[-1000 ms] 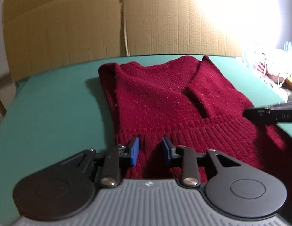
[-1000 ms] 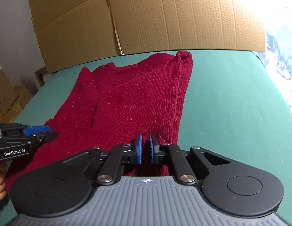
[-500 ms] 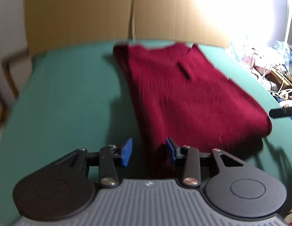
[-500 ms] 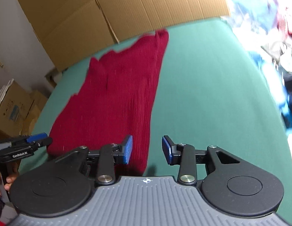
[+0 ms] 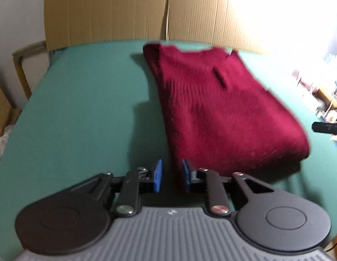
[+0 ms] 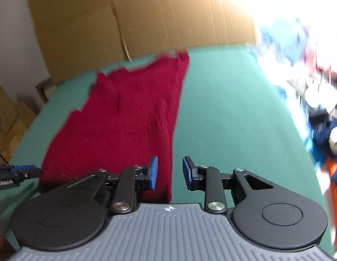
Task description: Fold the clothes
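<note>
A dark red knit sweater (image 5: 218, 113) lies folded into a long strip on the green table (image 5: 85, 113). My left gripper (image 5: 171, 175) is open at the sweater's near left corner, its blue pads apart with nothing held between them. In the right wrist view the same sweater (image 6: 133, 126) stretches away from me. My right gripper (image 6: 169, 172) is open over the sweater's near right edge, holding nothing. The tip of the other gripper (image 6: 18, 173) shows at the left edge of that view.
A large cardboard sheet (image 5: 146, 10) stands along the far edge of the table. Cardboard boxes (image 6: 5, 117) sit on the floor to the left. Cluttered, brightly lit items (image 6: 316, 100) lie beyond the table's right side.
Both grippers opened and let go of the sweater's hem, then pulled back toward me. The sweater now lies flat in a narrower folded strip.
</note>
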The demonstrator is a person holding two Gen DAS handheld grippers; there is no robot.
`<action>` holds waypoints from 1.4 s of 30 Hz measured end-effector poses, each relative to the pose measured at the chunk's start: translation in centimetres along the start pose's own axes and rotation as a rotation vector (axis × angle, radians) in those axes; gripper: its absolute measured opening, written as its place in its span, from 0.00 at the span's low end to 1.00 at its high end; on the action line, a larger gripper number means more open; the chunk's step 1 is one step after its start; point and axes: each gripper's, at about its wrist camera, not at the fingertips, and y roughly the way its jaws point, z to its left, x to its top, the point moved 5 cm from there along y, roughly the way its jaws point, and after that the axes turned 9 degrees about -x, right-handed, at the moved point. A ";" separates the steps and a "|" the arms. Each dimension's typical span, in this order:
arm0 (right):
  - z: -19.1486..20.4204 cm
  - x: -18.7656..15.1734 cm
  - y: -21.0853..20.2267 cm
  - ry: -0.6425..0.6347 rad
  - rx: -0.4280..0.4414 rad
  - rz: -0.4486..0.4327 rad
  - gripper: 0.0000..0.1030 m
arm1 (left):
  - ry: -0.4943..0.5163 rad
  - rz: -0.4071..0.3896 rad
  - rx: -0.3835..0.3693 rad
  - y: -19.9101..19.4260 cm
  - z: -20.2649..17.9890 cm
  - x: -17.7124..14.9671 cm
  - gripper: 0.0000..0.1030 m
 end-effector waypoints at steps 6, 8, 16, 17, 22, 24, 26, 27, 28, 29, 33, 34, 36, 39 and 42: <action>2.9 0.1 2.8 -0.077 0.062 0.029 0.24 | 0.100 -0.072 -0.042 3.5 -2.7 2.7 0.20; 3.0 0.2 4.2 -0.072 0.061 0.039 0.24 | 0.098 -0.057 -0.025 5.5 -2.6 3.0 0.20; 1.4 1.1 7.8 -0.014 0.066 0.082 0.20 | 0.108 -0.048 0.038 8.0 -1.2 4.0 0.25; 1.4 1.5 7.6 -0.010 0.070 0.086 0.19 | 0.113 -0.050 0.039 7.9 -1.3 4.2 0.24; 2.4 4.3 8.0 -0.047 0.118 0.051 0.21 | 0.142 -0.059 0.080 8.8 -2.2 6.4 0.25; 3.3 5.1 9.9 -0.089 0.102 0.081 0.20 | 0.125 -0.033 0.100 10.8 -2.1 7.4 0.26; 3.5 5.6 11.8 -0.105 0.048 0.140 0.17 | 0.111 -0.002 0.120 12.5 -1.7 7.8 0.29; 3.5 5.9 12.4 -0.106 0.052 0.159 0.17 | 0.104 0.013 0.130 13.3 -1.5 8.0 0.31; 3.5 6.1 12.7 -0.111 0.050 0.167 0.17 | 0.100 0.024 0.140 13.9 -1.4 8.2 0.33; 3.6 6.2 12.8 -0.114 0.047 0.172 0.17 | 0.105 0.025 0.150 14.0 -1.5 8.2 0.34; 4.0 6.4 13.3 -0.126 0.029 0.182 0.17 | 0.114 0.033 0.175 14.4 -1.6 8.5 0.35; 4.1 6.4 13.4 -0.131 0.024 0.185 0.17 | 0.107 0.036 0.173 14.5 -1.5 8.6 0.35; 4.1 6.6 13.6 -0.128 0.018 0.191 0.17 | 0.090 0.037 0.161 14.5 -1.2 8.6 0.39; 3.9 6.7 13.9 -0.114 0.012 0.199 0.17 | 0.076 0.039 0.152 14.8 -0.5 8.7 0.50; 4.0 7.1 14.5 -0.106 -0.001 0.208 0.17 | 0.017 0.043 0.113 15.0 0.7 8.7 0.58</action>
